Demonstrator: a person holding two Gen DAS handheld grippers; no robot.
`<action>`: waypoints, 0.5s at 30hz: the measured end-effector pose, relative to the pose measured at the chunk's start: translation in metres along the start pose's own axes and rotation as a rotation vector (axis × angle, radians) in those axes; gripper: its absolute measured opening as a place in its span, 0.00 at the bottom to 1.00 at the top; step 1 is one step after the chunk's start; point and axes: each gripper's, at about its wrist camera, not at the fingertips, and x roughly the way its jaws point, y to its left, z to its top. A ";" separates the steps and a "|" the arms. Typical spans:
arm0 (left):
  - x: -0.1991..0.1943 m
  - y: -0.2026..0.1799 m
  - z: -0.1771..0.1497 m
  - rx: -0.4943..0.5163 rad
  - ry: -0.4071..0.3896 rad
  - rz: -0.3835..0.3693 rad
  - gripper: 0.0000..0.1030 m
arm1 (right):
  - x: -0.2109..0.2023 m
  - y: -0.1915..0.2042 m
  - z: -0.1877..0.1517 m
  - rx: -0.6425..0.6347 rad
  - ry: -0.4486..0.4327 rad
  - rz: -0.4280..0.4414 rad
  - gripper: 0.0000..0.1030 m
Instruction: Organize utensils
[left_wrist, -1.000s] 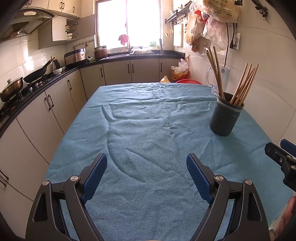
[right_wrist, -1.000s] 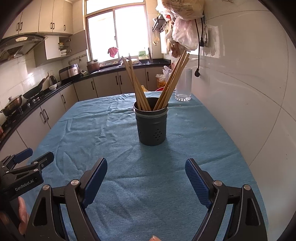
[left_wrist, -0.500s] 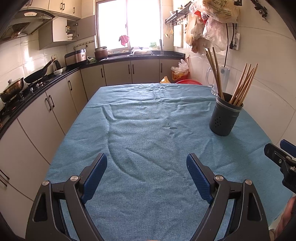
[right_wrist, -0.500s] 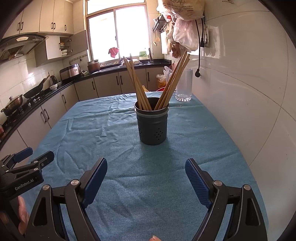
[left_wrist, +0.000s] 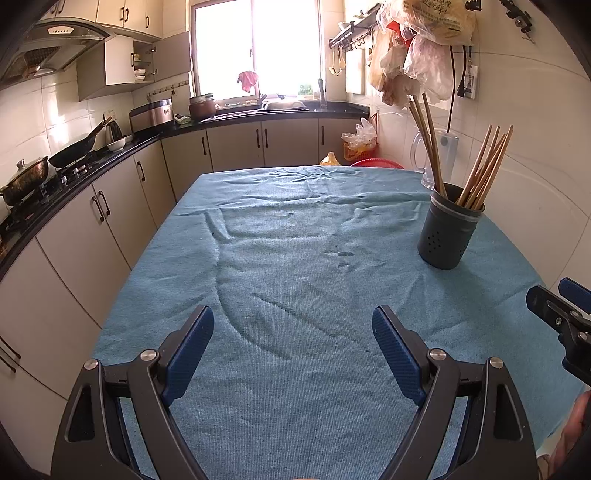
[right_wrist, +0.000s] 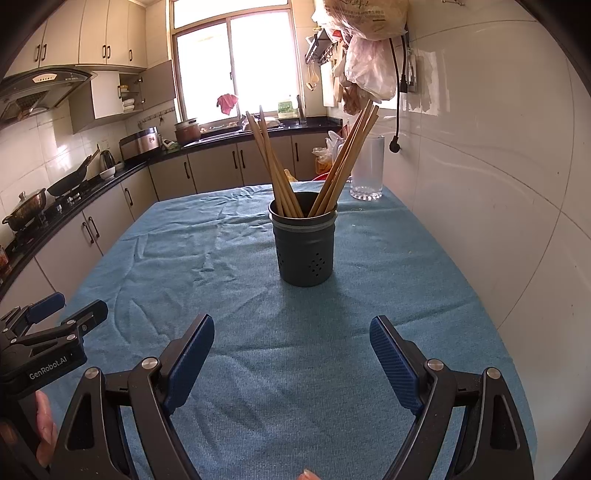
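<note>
Task looks done or nearly so: all chopsticks (right_wrist: 284, 173) stand in 2 bunches in the holder (right_wrist: 304, 251) at 12 o'clock of the right gripper (right_wrist: 291, 350), none loose on the blue-clothed tabletop (left_wrist: 295, 258). Both the left gripper (left_wrist: 293, 339) and the right have fingers wide apart, holding and touching nothing.

Right tongs (right_wrist: 291, 347) drew slightly back from the holder (right_wrist: 303, 248).
</note>
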 end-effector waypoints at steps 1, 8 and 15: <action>0.000 0.000 0.000 0.000 0.000 0.000 0.84 | 0.000 0.000 0.000 0.000 0.000 0.000 0.87; -0.002 0.001 -0.003 -0.002 0.002 0.002 0.84 | 0.001 0.000 -0.001 -0.002 0.004 0.000 0.87; -0.003 0.002 -0.005 -0.002 0.002 0.005 0.84 | 0.004 0.001 -0.002 -0.004 0.011 0.000 0.87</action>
